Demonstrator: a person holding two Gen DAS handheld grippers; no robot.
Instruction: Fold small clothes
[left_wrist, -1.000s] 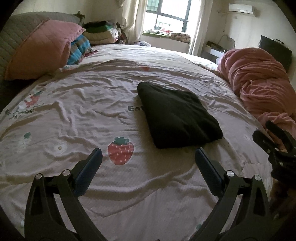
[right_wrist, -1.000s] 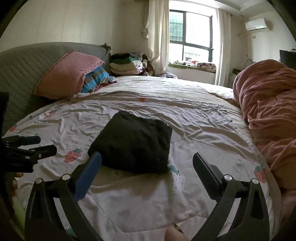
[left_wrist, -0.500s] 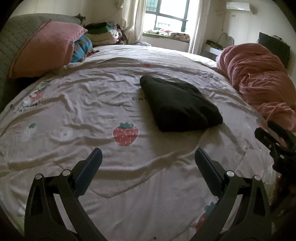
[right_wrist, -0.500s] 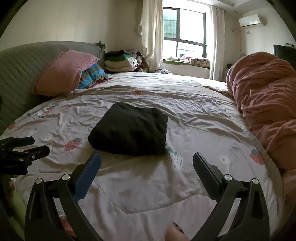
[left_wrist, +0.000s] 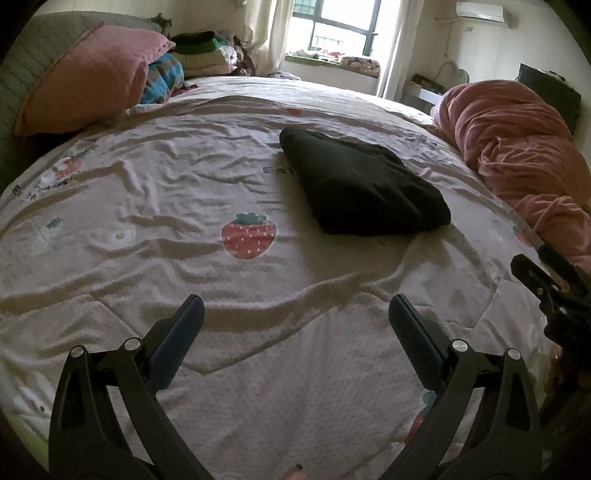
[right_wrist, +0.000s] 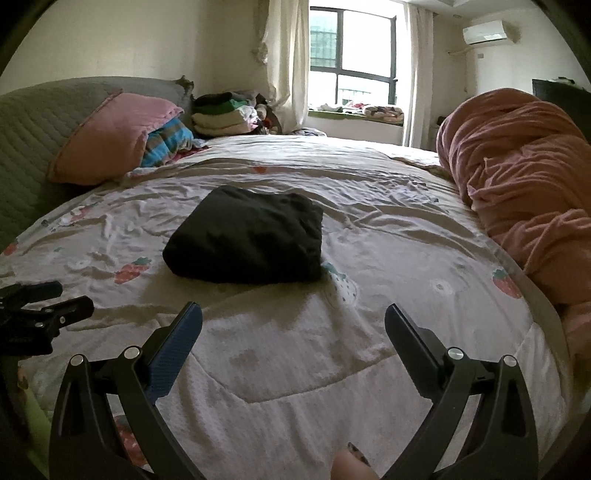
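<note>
A black garment (left_wrist: 362, 184) (right_wrist: 247, 236) lies folded into a thick rectangle in the middle of the bed. My left gripper (left_wrist: 295, 310) hovers open over the sheet, well short of the garment and a little to its left. Nothing sits between its fingers. My right gripper (right_wrist: 293, 314) is open too, empty, just in front of the garment's near edge. The right gripper shows at the right edge of the left wrist view (left_wrist: 554, 280). The left one shows at the left edge of the right wrist view (right_wrist: 40, 310).
The bed carries a pale sheet (left_wrist: 184, 206) printed with strawberries. A pink duvet (left_wrist: 517, 155) (right_wrist: 524, 192) is heaped along the right side. A pink pillow (right_wrist: 110, 140) and stacked clothes (right_wrist: 221, 114) sit at the head. A fingertip (right_wrist: 351, 465) shows at the bottom.
Both grippers have drawn back from the folded garment toward the bed's near edge, so it looks smaller and farther off. Both stayed open.
</note>
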